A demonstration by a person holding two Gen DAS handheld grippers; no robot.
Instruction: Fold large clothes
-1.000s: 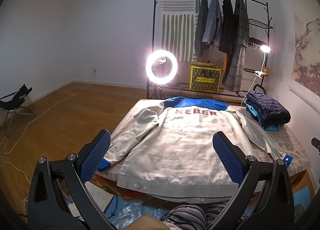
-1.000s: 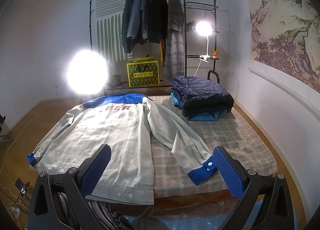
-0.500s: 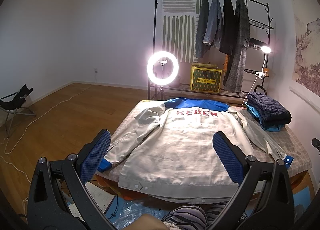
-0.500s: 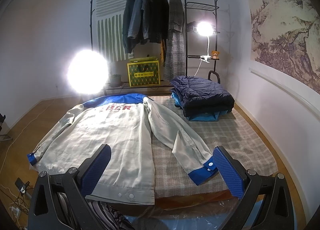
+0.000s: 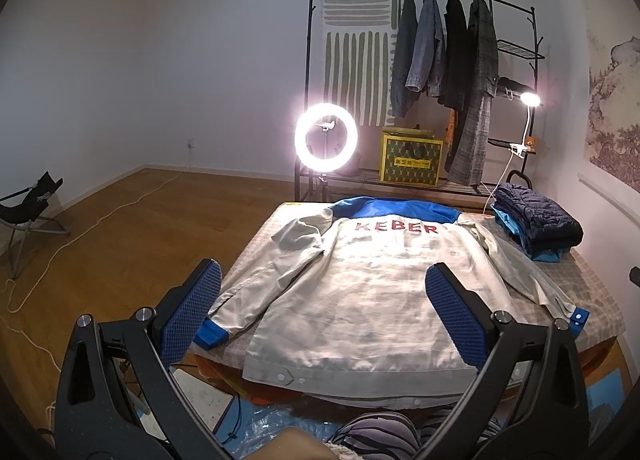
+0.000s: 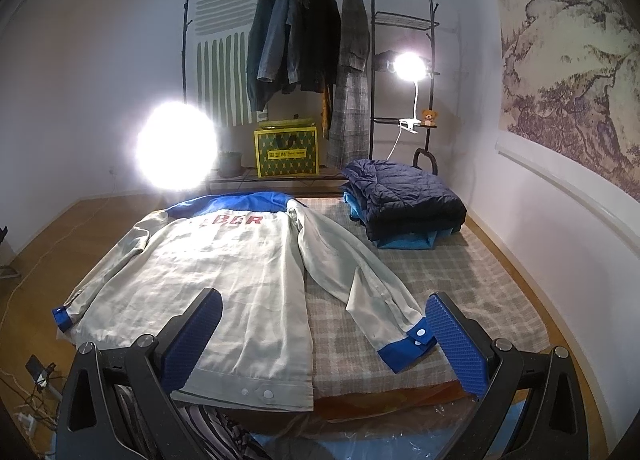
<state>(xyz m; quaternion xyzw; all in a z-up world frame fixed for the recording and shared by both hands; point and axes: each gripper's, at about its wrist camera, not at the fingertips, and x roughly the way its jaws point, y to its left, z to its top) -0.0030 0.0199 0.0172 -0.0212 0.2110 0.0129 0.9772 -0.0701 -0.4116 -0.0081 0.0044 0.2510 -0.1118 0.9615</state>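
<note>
A pale grey jacket [image 5: 360,292] with a blue collar lies back-up and spread flat over the left half of the bed [image 6: 460,280], hem at the near edge, sleeves out. Folded clothes [image 6: 404,204] sit at the far right corner. The left gripper [image 5: 326,320] and right gripper [image 6: 324,340] hover above the near edge, both wide open and empty

A pale grey jacket [image 5: 360,292] with blue yoke and cuffs lies flat, back up, sleeves spread.
</note>
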